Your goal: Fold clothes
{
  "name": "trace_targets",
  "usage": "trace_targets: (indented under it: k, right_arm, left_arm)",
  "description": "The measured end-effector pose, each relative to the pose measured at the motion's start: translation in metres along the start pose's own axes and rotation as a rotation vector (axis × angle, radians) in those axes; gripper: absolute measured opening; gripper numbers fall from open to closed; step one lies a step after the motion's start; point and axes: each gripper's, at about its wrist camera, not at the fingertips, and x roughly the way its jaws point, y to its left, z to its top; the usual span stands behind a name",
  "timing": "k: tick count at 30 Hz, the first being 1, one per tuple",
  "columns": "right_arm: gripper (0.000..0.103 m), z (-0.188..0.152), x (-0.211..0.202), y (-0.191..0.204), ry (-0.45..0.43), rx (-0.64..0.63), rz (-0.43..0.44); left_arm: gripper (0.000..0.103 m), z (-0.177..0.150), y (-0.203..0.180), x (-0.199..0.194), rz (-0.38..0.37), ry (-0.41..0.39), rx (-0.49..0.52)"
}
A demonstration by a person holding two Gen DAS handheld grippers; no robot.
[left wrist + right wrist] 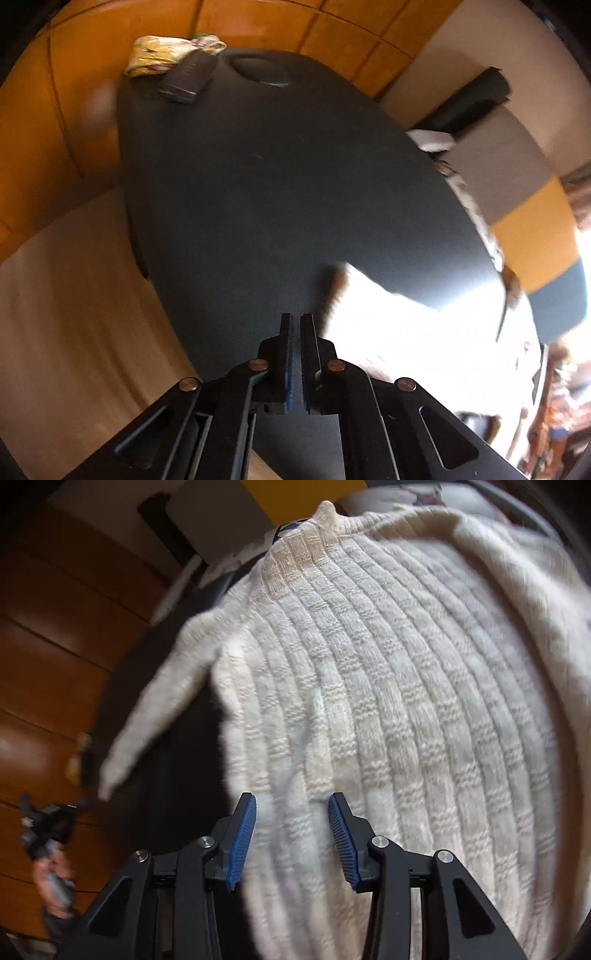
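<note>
A cream ribbed knit sweater [388, 701] lies spread on the dark oval table [258, 192], one sleeve [155, 709] stretched out to the left. My right gripper [291, 801] hovers open over the sweater's lower left part, the knit showing between its blue pads [242, 834]. My left gripper [296, 317] is shut with nothing in it, over bare table just left of the sweater's corner [369, 317], which looks washed out in bright light. At the lower left of the right wrist view, a person's hand [55, 878] holds the left gripper.
At the table's far end lie a yellow flowered bundle [159, 55], a dark folded garment [188, 77] and another dark item [262, 70]. An orange sofa [74, 110] curves round the back. Patterned cloth [476, 210] hangs at the right edge. Pale floor lies to the left.
</note>
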Motion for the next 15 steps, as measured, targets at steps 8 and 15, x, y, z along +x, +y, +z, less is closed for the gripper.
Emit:
trace_targets:
  k: [8, 15]
  right_arm:
    - [0.043, -0.060, -0.125, -0.065, -0.252, 0.058, -0.103]
    - [0.043, -0.134, -0.179, -0.103, -0.334, 0.070, -0.228]
  left_arm:
    - [0.016, -0.129, -0.162, -0.029, -0.280, 0.116, 0.549]
    - [0.016, -0.294, -0.247, -0.014, -0.408, 0.440, 0.857]
